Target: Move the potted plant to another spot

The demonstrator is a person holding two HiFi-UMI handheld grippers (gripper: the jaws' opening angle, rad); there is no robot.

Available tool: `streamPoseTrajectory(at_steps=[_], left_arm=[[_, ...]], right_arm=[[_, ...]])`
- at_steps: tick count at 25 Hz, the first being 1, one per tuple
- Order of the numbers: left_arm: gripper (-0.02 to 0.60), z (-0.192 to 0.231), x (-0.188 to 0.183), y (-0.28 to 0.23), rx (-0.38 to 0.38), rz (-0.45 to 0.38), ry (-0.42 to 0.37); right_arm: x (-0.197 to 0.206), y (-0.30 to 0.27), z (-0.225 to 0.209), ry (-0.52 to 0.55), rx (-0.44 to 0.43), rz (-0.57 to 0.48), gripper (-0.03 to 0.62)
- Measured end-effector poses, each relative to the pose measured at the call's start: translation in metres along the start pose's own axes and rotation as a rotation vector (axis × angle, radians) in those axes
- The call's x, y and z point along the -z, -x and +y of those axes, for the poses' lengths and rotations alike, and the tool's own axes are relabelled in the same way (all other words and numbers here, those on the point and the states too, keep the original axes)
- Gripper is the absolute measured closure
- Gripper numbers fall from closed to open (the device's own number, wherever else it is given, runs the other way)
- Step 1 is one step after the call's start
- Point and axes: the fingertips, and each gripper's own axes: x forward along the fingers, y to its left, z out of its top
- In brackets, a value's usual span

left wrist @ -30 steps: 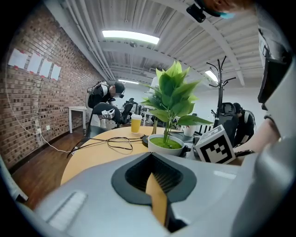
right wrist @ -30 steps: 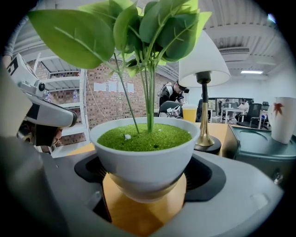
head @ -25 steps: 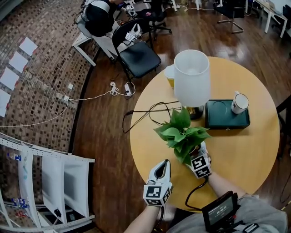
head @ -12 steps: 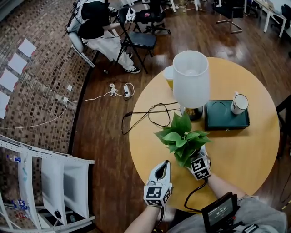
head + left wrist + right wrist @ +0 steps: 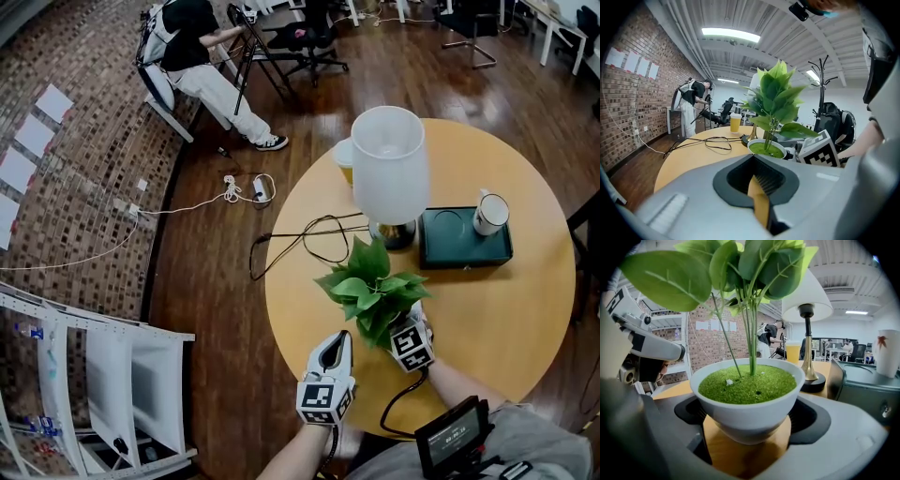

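The potted plant [image 5: 370, 286], broad green leaves in a small white bowl-shaped pot [image 5: 747, 399], stands low over the near part of the round wooden table [image 5: 487, 309]. My right gripper [image 5: 403, 317] is shut on the pot, one jaw on each side of the bowl; the leaves hide its tips in the head view. To the plant's left my left gripper [image 5: 336, 342] hovers by the table's near edge, shut with nothing in it. The left gripper view shows the plant [image 5: 772, 108] just ahead to its right.
Right behind the plant stands a white-shaded lamp [image 5: 389, 164]. A dark green tray [image 5: 466, 236] with a white mug [image 5: 491, 213] lies to its right. A yellow cup [image 5: 347, 161] and a looping black cable [image 5: 309, 234] are to the left. A person [image 5: 202, 56] stands far off.
The plant and my right gripper have shifted slightly left. The left gripper has held still. The person in the background has stood up and moved a chair.
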Motion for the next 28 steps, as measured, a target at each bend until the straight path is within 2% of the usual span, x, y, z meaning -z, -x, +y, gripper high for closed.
streamPoseTrajectory(at_steps=[3,8,13,16,20,24,28], left_arm=[[0.58,0.005,0.001,-0.002,-0.003,0.006,-0.002],[0.58,0.006,0.0,0.003,0.003,0.012,-0.003],[0.58,-0.015,-0.008,0.015,0.018,0.008,-0.013],[0.58,-0.03,-0.019,0.014,0.055,-0.028,-0.02],[0.58,-0.05,-0.031,0.034,0.085,-0.075,-0.023],[0.58,-0.075,-0.039,0.055,0.108,-0.105,-0.046],[0.58,-0.104,-0.049,0.073,0.09,-0.143,-0.046]], right_arm=[[-0.001,-0.001,0.004,0.008,-0.027,0.004,0.046],[-0.005,0.011,0.006,0.028,-0.024,0.02,0.045],[-0.013,0.054,0.009,0.043,-0.021,0.028,0.053],[-0.028,0.084,0.002,0.066,0.011,0.01,0.07],[-0.053,0.129,0.013,0.087,0.043,-0.029,0.127],[-0.074,0.171,0.025,0.08,0.08,-0.093,0.214],[-0.082,0.212,0.034,0.072,0.08,-0.126,0.306]])
